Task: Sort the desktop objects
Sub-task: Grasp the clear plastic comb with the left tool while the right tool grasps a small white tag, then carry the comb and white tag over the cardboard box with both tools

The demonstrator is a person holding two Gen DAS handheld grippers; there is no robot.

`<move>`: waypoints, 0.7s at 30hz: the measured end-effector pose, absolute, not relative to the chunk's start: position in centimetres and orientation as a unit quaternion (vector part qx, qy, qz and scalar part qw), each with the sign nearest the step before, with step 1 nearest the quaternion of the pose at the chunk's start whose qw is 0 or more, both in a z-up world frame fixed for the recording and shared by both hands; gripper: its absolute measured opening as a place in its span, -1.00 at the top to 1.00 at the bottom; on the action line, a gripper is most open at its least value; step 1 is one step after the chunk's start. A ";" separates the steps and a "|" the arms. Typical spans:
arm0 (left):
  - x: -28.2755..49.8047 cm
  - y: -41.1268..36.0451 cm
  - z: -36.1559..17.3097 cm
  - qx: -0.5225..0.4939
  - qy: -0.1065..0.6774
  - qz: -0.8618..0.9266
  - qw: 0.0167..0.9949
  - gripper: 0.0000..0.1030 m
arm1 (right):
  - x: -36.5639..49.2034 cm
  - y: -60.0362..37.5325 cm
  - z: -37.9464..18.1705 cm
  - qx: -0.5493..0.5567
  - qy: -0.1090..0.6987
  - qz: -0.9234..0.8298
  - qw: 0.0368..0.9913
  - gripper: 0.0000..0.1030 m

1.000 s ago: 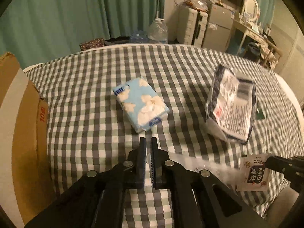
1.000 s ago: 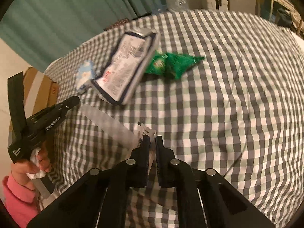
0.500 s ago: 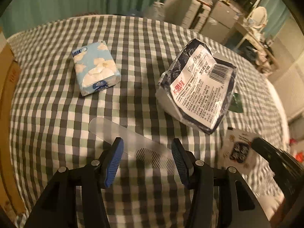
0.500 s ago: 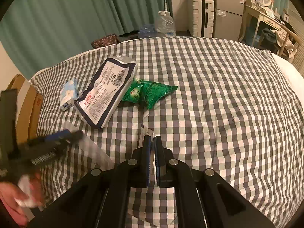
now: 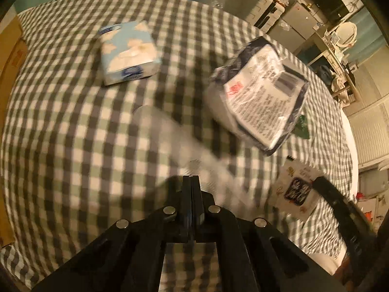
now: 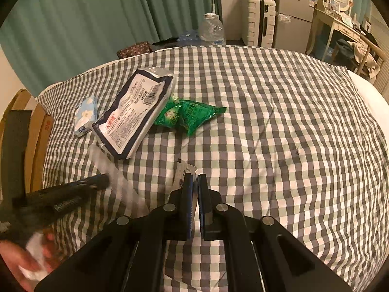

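Gingham cloth [image 6: 279, 126] in grey, pale green and white squares covers the rounded work surface; pleated green curtains [image 6: 97, 17] hang behind it, and a brown cardboard box [image 6: 23, 121] stands at its left edge.

Left gripper [image 5: 191, 178]: black, rigid, jaws pressed together. A long, flat, translucent plastic comb [image 5: 170, 133] lies diagonally on the cloth in front of it. The near end of the comb sits at the fingertips, but blur prevents confirming whether it is pinched.

Right gripper [image 6: 195, 178]: jaws nearly together, clamped on a small white paper sachet [image 6: 183, 171] with a serrated top edge and a dark printed panel.

Items on the cloth:
- Tissue pack [image 5: 128, 52], rectangular, soft, light blue with white flower print, far left.
- Wipes pack [image 6: 135, 112], larger, glossy, pillow-shaped, white label with dark navy border and barcode, beside the tissue pack.
- Green snack packet [image 6: 188, 116], crinkled foil, pinched ends, touching the right side of the wipes pack.

A blurred hand [image 6: 29, 262] holds the left gripper's handle in the right wrist view.
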State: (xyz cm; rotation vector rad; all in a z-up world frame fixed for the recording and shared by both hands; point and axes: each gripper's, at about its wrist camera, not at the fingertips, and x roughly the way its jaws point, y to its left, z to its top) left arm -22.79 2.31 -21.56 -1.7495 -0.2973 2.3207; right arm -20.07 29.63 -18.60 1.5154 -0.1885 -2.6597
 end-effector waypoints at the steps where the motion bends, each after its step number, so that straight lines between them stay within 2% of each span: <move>1: -22.5 2.2 -21.5 -0.595 -0.104 0.788 0.115 1.00 | -20.1 29.7 -18.6 0.493 -0.063 -0.867 0.037 0.92; 6: -22.1 1.9 -21.8 -0.601 -0.147 0.776 0.124 0.92 | -19.8 29.9 -18.3 0.490 -0.065 -0.868 0.036 0.92; 7: -22.2 2.3 -21.7 -0.599 -0.146 0.777 0.122 0.79 | -19.7 30.0 -18.2 0.489 -0.065 -0.869 0.036 0.92; 8: -22.0 2.6 -21.5 -0.598 -0.143 0.780 0.120 0.54 | -19.7 30.0 -18.2 0.489 -0.065 -0.869 0.036 0.92; 9: -22.1 2.9 -21.4 -0.596 -0.143 0.780 0.122 0.39 | -19.7 30.0 -18.2 0.489 -0.065 -0.869 0.036 0.92; 11: -21.9 3.4 -21.2 -0.590 -0.156 0.782 0.123 -0.15 | -19.7 30.0 -18.2 0.489 -0.065 -0.869 0.033 0.92; 15: -23.1 5.3 -21.4 -0.591 -0.160 0.784 0.101 -0.44 | -19.7 30.3 -18.2 0.490 -0.069 -0.868 0.032 0.92; 18: -23.4 6.4 -21.9 -0.590 -0.139 0.792 0.077 -0.46 | -19.7 30.4 -18.4 0.492 -0.069 -0.867 0.031 0.92; 19: -23.6 7.1 -21.8 -0.586 -0.125 0.798 0.067 -0.31 | -19.8 30.4 -18.5 0.493 -0.069 -0.867 0.030 0.92; 20: -23.6 7.6 -21.7 -0.580 -0.105 0.806 0.060 0.15 | -19.8 30.5 -18.5 0.493 -0.068 -0.867 0.028 0.92; 21: -23.4 8.0 -21.5 -0.571 -0.088 0.813 0.066 0.31 | -19.8 30.5 -18.6 0.495 -0.068 -0.866 0.027 0.91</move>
